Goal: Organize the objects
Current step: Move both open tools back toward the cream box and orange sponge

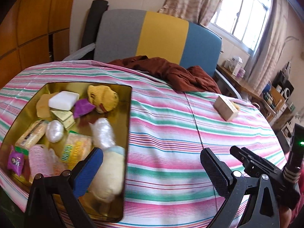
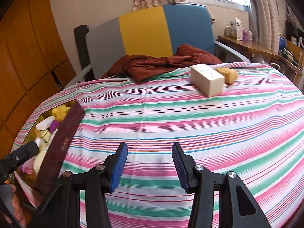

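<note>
**Both grippers empty over striped bed, tin at left, box at right**

Far left: gold tin (image 1: 127, 117) sits on the striped sheet (image 1: 171, 125), long axis running from near edge toward the headboard. It is full of small stuff: white soap bar (image 1: 63, 99), yellow knit toy (image 1: 102, 97), purple packet (image 1: 83, 107), pearly wrapped lumps, pink hair roller (image 1: 39, 159), snack packs, cream plush (image 1: 108, 172) at the near end. From the right wrist view the tin's outer wall (image 2: 60, 142) looks dark maroon.

Left gripper (image 1: 152, 167): jaws spread wide, nothing between them. Its blue-padded finger (image 1: 89, 171) hangs over the tin's near end in front of the plush; contact cannot be told. The other finger is over bare sheet.

Centre: rumpled brown cloth (image 2: 163, 62) lies at the head of the bed against the grey, yellow and blue headboard (image 2: 144, 32).

Right gripper (image 2: 149, 166): jaws partly apart, nothing held, only sheet showing between the pads, pointing down toward the bed.

Right: cream box (image 2: 207, 79) lies on its side on the sheet, well apart from the tin, long axis slanting from far-left to near-right, one end face toward the camera. A tan wedge (image 2: 229, 76) lies just beside it on the right, maybe touching. Wooden side table (image 2: 247, 46) with cartons stands beyond, under the window.
</note>
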`<state>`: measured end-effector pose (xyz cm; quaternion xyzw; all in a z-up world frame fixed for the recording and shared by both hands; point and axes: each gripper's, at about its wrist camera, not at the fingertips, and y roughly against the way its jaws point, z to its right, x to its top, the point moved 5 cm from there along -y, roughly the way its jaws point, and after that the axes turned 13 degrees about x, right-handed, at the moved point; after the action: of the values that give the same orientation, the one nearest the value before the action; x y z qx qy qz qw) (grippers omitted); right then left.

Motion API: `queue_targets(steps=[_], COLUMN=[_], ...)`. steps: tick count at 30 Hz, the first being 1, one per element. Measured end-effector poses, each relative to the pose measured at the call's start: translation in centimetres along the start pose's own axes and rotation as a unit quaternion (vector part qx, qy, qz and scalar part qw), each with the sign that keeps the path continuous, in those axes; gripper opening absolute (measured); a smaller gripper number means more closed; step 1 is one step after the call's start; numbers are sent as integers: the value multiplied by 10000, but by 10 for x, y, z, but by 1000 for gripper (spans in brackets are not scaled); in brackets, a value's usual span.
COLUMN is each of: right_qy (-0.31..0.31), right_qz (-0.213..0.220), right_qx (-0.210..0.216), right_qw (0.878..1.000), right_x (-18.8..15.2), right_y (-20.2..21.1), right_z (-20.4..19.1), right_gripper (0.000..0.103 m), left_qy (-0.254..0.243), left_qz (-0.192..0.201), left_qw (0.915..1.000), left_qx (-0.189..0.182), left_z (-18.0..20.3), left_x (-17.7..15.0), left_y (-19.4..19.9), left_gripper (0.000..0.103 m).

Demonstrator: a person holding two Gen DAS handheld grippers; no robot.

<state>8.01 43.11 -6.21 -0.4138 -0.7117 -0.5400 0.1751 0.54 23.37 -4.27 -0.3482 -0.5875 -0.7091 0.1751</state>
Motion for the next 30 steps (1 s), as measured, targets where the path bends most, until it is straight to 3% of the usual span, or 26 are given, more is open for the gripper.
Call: queue_targets(steps=[20, 25, 28, 30], right_qy=[-377, -45, -105, -277], right_qz=[326, 597, 698, 696], right_qx=[-614, -1332, -1786, -1861], right_qw=[9969, 9893, 9814, 9797], right_x=[24, 41, 41, 35], right_y=[19, 27, 30, 29], right_z=[107, 144, 169, 183], right_gripper=[49, 49, 49, 49], left_qy=[-503, -357, -249, -189], left_qz=[-575, -754, -811, -878], left_qw=[9967, 9960, 9957, 9950], left_qx=[-292, -329, -367, -436], left_z=[101, 133, 157, 175], left_x=[2, 13, 25, 34], left_y=[-40, -59, -70, -80], left_gripper=[103, 103, 103, 103])
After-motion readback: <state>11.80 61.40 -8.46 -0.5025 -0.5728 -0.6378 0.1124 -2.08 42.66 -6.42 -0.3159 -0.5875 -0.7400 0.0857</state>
